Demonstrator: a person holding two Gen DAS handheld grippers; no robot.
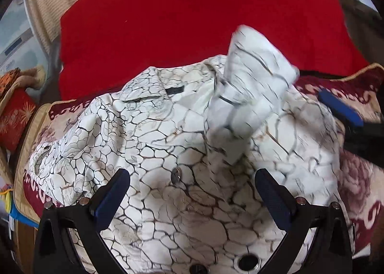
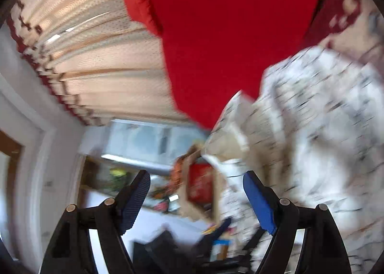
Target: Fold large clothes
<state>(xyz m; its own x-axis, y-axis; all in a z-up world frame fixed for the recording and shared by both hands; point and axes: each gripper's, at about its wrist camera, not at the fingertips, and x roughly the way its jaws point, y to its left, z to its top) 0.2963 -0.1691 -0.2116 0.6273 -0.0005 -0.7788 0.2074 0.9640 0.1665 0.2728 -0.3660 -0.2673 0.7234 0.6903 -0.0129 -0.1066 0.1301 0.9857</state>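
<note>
A white shirt with a dark crackle print (image 1: 168, 154) lies spread on a maroon floral cover. Its collar (image 1: 144, 93) points toward the red backrest, and one sleeve (image 1: 249, 87) stands up in the air, blurred. My left gripper (image 1: 192, 178) is open and empty just above the shirt's button placket. My right gripper (image 2: 196, 183) is open and empty; it is tilted, with the blurred shirt (image 2: 312, 130) on its right. The right gripper's blue pad also shows in the left wrist view (image 1: 340, 108), beside the shirt's right edge.
A red blanket (image 1: 192, 22) covers the sofa back behind the shirt. The maroon floral cover (image 1: 355, 178) lies under it. A beige knitted throw (image 2: 96, 53) hangs at the left. Cluttered shelves and a red box (image 2: 200, 183) lie beyond the sofa's end.
</note>
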